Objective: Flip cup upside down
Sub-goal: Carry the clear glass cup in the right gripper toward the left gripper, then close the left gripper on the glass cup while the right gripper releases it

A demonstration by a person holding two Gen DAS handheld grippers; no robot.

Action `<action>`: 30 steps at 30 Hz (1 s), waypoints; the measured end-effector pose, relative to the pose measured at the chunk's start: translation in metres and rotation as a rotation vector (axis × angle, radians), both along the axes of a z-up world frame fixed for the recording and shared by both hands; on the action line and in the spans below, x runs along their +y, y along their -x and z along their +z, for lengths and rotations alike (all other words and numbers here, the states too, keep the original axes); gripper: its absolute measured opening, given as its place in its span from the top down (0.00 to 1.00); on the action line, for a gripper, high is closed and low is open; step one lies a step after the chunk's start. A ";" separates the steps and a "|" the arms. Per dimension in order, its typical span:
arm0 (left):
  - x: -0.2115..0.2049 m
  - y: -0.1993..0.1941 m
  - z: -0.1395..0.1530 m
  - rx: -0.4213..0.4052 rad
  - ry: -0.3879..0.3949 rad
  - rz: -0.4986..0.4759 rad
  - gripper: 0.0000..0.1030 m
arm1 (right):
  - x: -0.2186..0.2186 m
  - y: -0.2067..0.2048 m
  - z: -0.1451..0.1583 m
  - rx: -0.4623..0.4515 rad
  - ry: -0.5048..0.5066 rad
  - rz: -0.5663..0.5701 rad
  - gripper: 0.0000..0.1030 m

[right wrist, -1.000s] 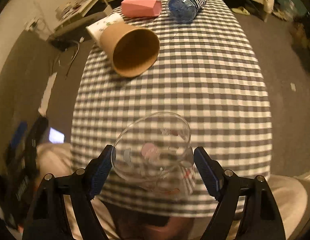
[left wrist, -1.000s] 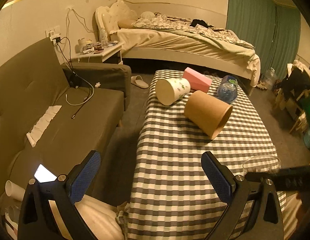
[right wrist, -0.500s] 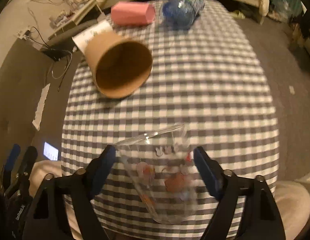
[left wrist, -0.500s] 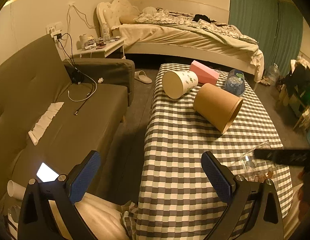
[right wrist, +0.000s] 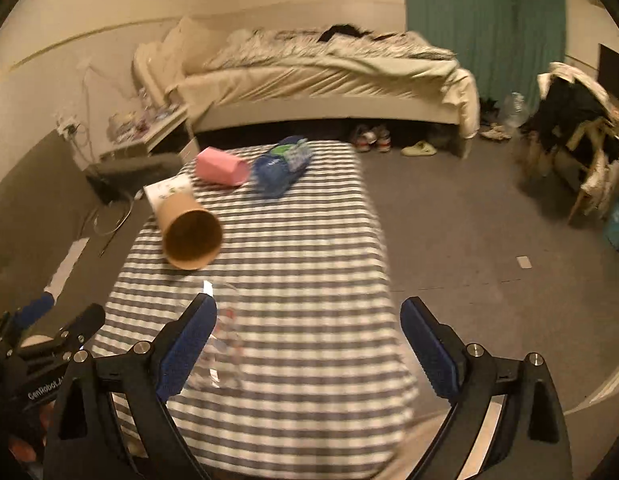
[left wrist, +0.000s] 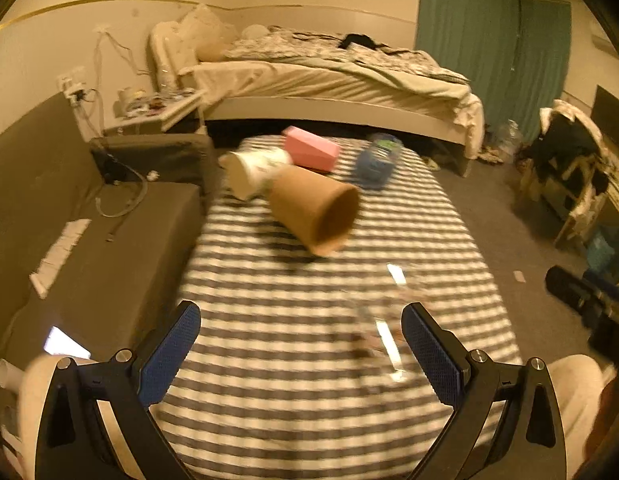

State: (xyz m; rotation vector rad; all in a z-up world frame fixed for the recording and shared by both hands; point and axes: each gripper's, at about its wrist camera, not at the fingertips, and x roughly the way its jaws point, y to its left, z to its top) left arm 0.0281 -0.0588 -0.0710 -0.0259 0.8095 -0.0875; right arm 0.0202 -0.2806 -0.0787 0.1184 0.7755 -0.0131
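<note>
A clear plastic cup [left wrist: 383, 320] with small printed figures stands on the checked tablecloth [left wrist: 289, 340], blurred, its narrow end up. In the right wrist view the cup [right wrist: 221, 344] sits just right of my left finger. My right gripper [right wrist: 307, 344] is open and empty; the cup is off to its left, free of the pads. My left gripper [left wrist: 299, 344] is open and empty, the cup close to its right finger [left wrist: 429, 354]. The right gripper also shows at the far right of the left wrist view [left wrist: 589, 300].
A brown paper cup [left wrist: 315, 210] lies on its side mid-table, a white paper cup [left wrist: 251, 172] behind it. A pink box [left wrist: 309, 148] and a blue water bottle [left wrist: 375, 162] lie at the far end. A sofa [left wrist: 69, 220] is left, a bed [left wrist: 329, 76] beyond.
My right gripper has let go of the clear cup and drawn back and to the right. The cup now stands flipped on the table. Both views have swung and are blurred.
</note>
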 end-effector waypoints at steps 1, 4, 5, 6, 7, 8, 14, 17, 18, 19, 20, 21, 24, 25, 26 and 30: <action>-0.008 0.001 -0.003 0.008 0.002 -0.008 0.00 | -0.008 0.006 -0.002 -0.006 -0.005 -0.014 0.09; -0.033 0.001 -0.017 0.054 0.001 -0.036 0.00 | -0.027 0.018 -0.018 0.004 -0.038 -0.056 0.09; -0.037 0.000 -0.020 0.067 0.002 -0.042 0.00 | -0.032 0.020 -0.023 0.009 -0.054 -0.068 0.09; -0.042 -0.001 -0.026 0.089 0.004 -0.046 0.00 | -0.038 0.021 -0.029 0.012 -0.076 -0.086 0.09; -0.045 -0.002 -0.031 0.111 0.004 -0.044 0.00 | -0.042 0.022 -0.033 0.014 -0.093 -0.097 0.09; -0.048 -0.004 -0.036 0.132 0.009 -0.042 0.00 | -0.048 0.021 -0.038 0.020 -0.113 -0.107 0.09; -0.063 -0.013 -0.053 0.179 0.047 -0.050 0.00 | -0.077 0.016 -0.062 0.088 -0.211 -0.156 0.09; -0.069 -0.019 -0.062 0.186 0.047 -0.051 0.01 | -0.083 0.010 -0.071 0.106 -0.257 -0.163 0.09; -0.070 -0.021 -0.065 0.189 0.038 -0.049 0.01 | -0.085 0.007 -0.074 0.114 -0.271 -0.163 0.09; -0.071 -0.023 -0.068 0.191 0.029 -0.046 0.03 | -0.085 0.005 -0.076 0.120 -0.281 -0.161 0.09; -0.071 -0.025 -0.071 0.197 0.018 -0.042 0.11 | -0.086 0.003 -0.077 0.126 -0.292 -0.157 0.09; -0.072 -0.028 -0.074 0.206 0.003 -0.037 0.16 | -0.086 -0.002 -0.079 0.134 -0.308 -0.152 0.09; -0.072 -0.032 -0.078 0.219 0.015 -0.049 0.34 | -0.086 -0.010 -0.083 0.146 -0.339 -0.142 0.09; -0.073 -0.033 -0.077 0.222 0.010 -0.056 0.38 | -0.086 -0.012 -0.085 0.153 -0.347 -0.139 0.09; -0.074 -0.033 -0.076 0.225 -0.004 -0.063 0.38 | -0.085 -0.015 -0.087 0.162 -0.354 -0.135 0.09; -0.073 -0.034 -0.066 0.236 -0.025 -0.081 0.38 | -0.077 -0.023 -0.090 0.180 -0.361 -0.109 0.09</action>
